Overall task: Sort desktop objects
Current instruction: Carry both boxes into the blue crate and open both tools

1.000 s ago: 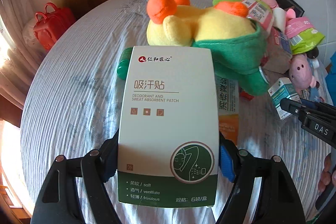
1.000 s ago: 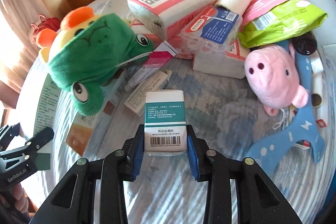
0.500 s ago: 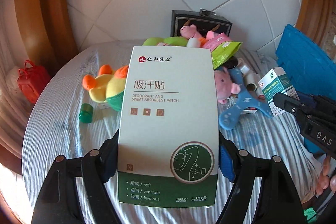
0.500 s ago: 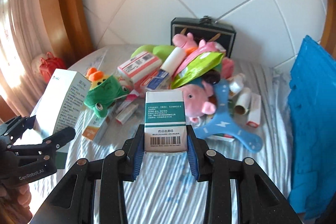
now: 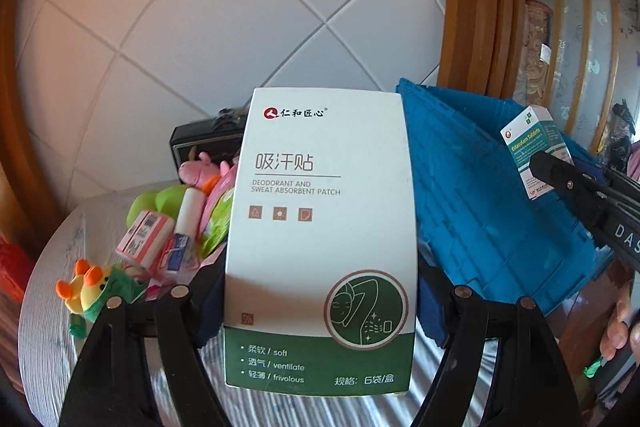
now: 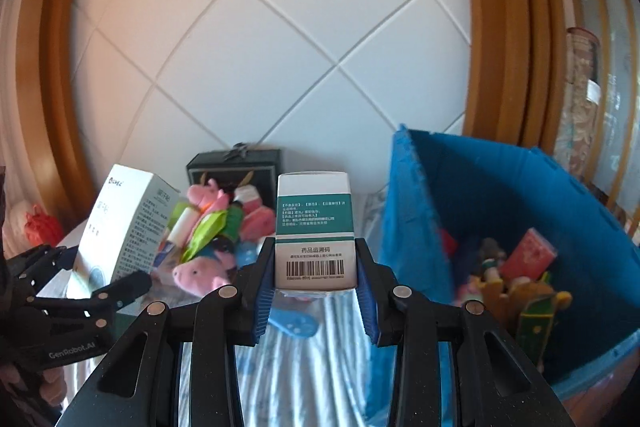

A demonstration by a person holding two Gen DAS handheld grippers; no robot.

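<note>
My left gripper [image 5: 320, 307] is shut on a tall white-and-green sweat patch box [image 5: 320, 227], held upright above the table and filling the middle of the left wrist view. My right gripper [image 6: 316, 287] is shut on a small white-and-teal medicine box [image 6: 314, 227] with a barcode facing me. Each gripper shows in the other's view: the patch box [image 6: 128, 223] at the left, the medicine box [image 5: 534, 151] at the right. A blue bin [image 6: 500, 195] stands open at the right with several items inside.
A heap of toys and packets [image 6: 212, 235] lies on the striped tablecloth [image 6: 304, 363]: pink pig plush [image 6: 200, 273], a frog-duck plush [image 5: 94, 293], tissue packs [image 5: 146, 241]. A dark gift box [image 6: 236, 167] stands against the tiled wall. A red bag [image 6: 40, 227] sits far left.
Both grippers have risen from the table with their boxes and swung to the right. The toy heap has dropped to the lower left, and the blue bin has come into view.
</note>
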